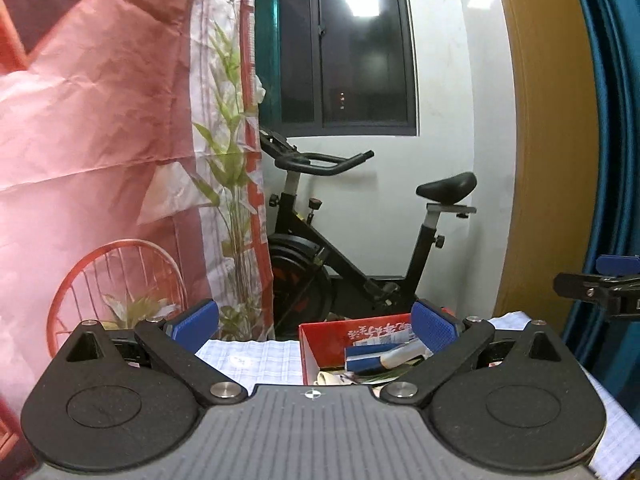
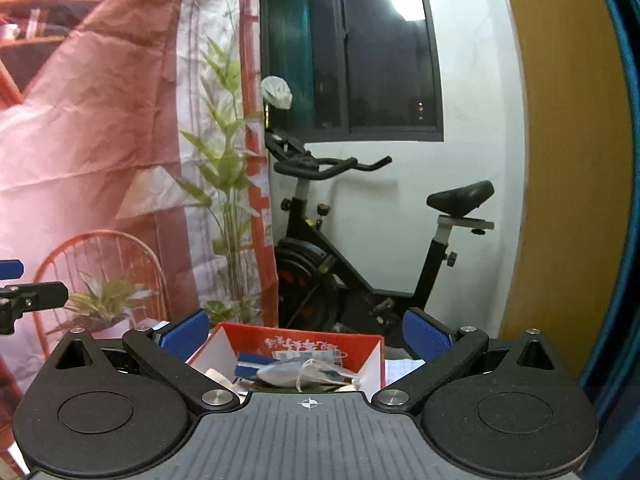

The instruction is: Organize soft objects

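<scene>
Now both grippers raised, pointing across the table toward the far wall. Left gripper spread wide, blue pads apart, nothing between them. Right gripper likewise spread to its full width, nothing gripped; its blue pad standing just in front of the near left corner of the red cardboard box.

Red cardboard box low ahead on the checked tablecloth, open at the top, white inside, printed lettering on its far wall. Inside it, soft items heaped together: a blue-and-white packet, a grey pouch with a string, some cream fabric at the left; exact kinds hard to tell. From the left wrist view, same box seen right of centre, partly behind the right-hand finger.

Beyond the table, a black exercise bike against the white wall, under a dark window. At left, a creased printed backdrop showing a chair and bamboo. At right, a yellow panel and a blue edge.
</scene>
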The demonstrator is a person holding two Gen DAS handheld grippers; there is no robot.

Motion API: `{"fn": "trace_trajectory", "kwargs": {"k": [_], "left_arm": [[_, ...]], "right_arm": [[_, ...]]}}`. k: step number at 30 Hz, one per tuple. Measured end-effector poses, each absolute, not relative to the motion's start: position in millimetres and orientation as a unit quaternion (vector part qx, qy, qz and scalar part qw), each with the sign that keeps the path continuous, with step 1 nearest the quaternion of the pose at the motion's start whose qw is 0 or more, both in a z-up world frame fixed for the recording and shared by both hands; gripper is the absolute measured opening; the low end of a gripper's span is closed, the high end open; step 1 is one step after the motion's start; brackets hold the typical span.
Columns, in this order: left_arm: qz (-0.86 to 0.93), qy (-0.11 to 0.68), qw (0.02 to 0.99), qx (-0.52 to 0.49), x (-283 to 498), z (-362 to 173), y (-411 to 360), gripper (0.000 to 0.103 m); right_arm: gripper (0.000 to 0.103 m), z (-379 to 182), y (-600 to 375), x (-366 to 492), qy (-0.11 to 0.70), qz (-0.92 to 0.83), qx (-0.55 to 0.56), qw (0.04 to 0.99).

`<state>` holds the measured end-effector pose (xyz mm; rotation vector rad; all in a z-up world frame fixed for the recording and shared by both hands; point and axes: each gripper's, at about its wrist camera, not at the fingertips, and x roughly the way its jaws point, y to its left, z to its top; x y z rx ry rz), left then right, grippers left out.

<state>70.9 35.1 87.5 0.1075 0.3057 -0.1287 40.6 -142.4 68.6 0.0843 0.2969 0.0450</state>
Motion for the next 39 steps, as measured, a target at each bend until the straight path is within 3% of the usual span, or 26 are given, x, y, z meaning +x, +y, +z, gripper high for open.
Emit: {"fn": "trace_trajectory", "kwargs": {"k": [16,39], "left_arm": [[-0.048,0.11,0.992,0.035,12.0,117.9,56.6,0.103],[-0.022,0.124,0.992,0.019,14.0,113.3,61.9,0.103]], "right_arm": [[0.103,105.5,-146.6,-51.9,0.115,-0.018,0.048,0.992],[0.103,108.9,-145.2,-53.5,0.128,-0.043,0.039,0.99]]}}
